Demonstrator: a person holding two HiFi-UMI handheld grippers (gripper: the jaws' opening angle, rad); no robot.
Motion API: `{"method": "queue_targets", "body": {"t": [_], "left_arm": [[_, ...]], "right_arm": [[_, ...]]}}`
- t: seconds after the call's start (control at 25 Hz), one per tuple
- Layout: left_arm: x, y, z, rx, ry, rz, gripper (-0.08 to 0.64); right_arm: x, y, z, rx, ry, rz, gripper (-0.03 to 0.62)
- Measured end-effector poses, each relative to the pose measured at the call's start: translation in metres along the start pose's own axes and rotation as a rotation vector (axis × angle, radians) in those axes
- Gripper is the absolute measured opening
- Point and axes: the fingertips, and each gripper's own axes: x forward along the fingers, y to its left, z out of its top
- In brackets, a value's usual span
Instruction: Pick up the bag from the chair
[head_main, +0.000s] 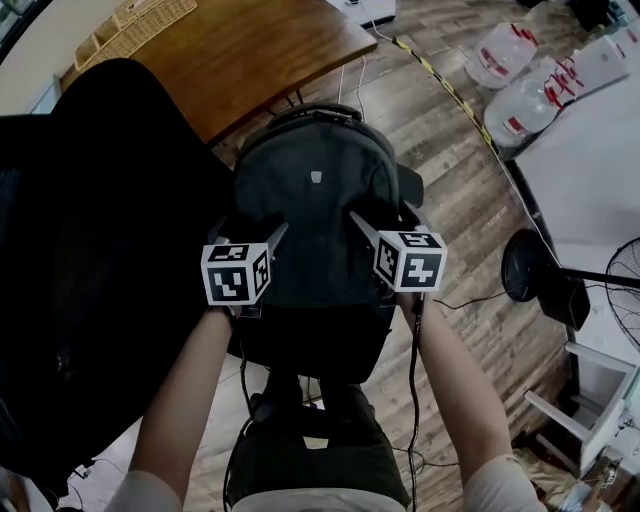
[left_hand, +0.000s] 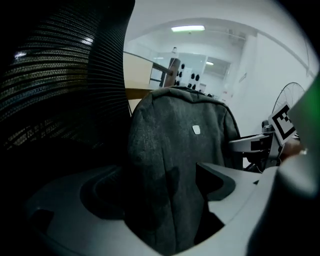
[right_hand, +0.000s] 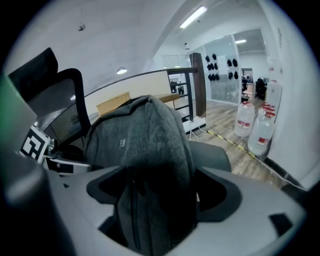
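Note:
A dark grey backpack (head_main: 315, 190) stands upright between my two grippers, beside the black mesh chair (head_main: 90, 250). My left gripper (head_main: 275, 240) is shut on the bag's left side, and my right gripper (head_main: 362, 228) is shut on its right side. In the left gripper view the grey fabric (left_hand: 175, 150) fills the gap of the gripper (left_hand: 165, 200), with the chair's backrest (left_hand: 55, 90) to the left. The right gripper view shows the gripper (right_hand: 150, 195) pinching a fold of the bag (right_hand: 145, 145) by a zip. The bag's underside is hidden.
A wooden table (head_main: 250, 50) with a wicker tray (head_main: 135, 25) stands behind the bag. Large water bottles (head_main: 520, 100) lie on the wooden floor at the back right. A white table (head_main: 600, 150) and a fan's round base (head_main: 530, 265) are on the right.

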Motion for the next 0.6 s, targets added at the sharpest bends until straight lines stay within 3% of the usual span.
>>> {"method": "queue_targets", "body": {"t": [0.12, 0.2, 0.24, 0.28, 0.36, 0.6], "left_arm": [[0.011, 0.009, -0.001, 0.011, -0.023, 0.077, 0.385], [0.015, 0.014, 0.000, -0.009, -0.035, 0.126, 0.281], [0.015, 0.016, 0.000, -0.022, -0.035, 0.136, 0.272], [0.015, 0.017, 0.001, -0.029, -0.030, 0.140, 0.264], [0.016, 0.016, 0.002, -0.032, -0.028, 0.130, 0.241], [-0.007, 0.011, -0.003, -0.069, -0.072, 0.077, 0.118]], "right_arm": [[0.007, -0.008, -0.006, 0.013, 0.014, -0.024, 0.433], [0.005, -0.014, -0.007, 0.004, 0.012, -0.047, 0.364], [0.003, -0.015, -0.007, 0.002, 0.010, -0.052, 0.330], [0.000, -0.015, -0.008, 0.003, 0.008, -0.052, 0.276], [-0.005, -0.015, -0.010, 0.007, 0.002, -0.051, 0.234], [-0.028, -0.008, -0.019, 0.034, 0.001, -0.059, 0.144]]}}
